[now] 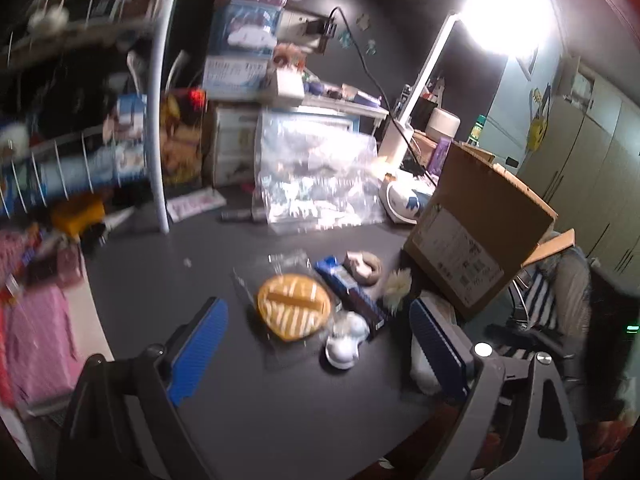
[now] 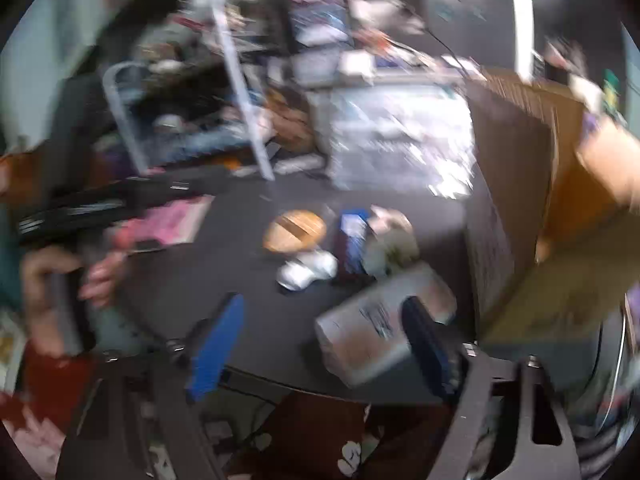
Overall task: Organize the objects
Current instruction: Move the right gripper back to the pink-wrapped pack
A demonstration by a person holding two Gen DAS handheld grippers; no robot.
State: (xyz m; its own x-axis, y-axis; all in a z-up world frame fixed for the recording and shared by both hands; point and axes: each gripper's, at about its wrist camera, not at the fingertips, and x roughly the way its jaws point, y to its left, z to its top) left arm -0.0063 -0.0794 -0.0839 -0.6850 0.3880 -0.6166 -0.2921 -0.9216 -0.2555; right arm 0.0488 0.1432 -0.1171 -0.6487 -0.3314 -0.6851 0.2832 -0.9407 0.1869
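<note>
On the dark table (image 1: 168,280) lie a round orange-yellow item in clear wrap (image 1: 294,306), a blue box (image 1: 350,292), a small white figure (image 1: 346,340), a brown ring-shaped thing (image 1: 364,268) and a pale fluffy thing (image 1: 396,286). My left gripper (image 1: 318,344) is open and empty, hovering just before the orange item. The right wrist view is blurred: my right gripper (image 2: 320,344) is open and empty, with a pale wrapped packet (image 2: 376,332) by its right finger. The orange item (image 2: 294,230), the blue box (image 2: 352,236) and the white figure (image 2: 308,270) lie farther on.
A big open cardboard box (image 1: 476,236) stands at the table's right (image 2: 516,208). A clear plastic bag (image 1: 316,176), a white wire rack (image 1: 156,120) with clutter and a lit lamp (image 1: 500,16) are at the back. The person's left hand holding the other gripper (image 2: 68,256) is at left.
</note>
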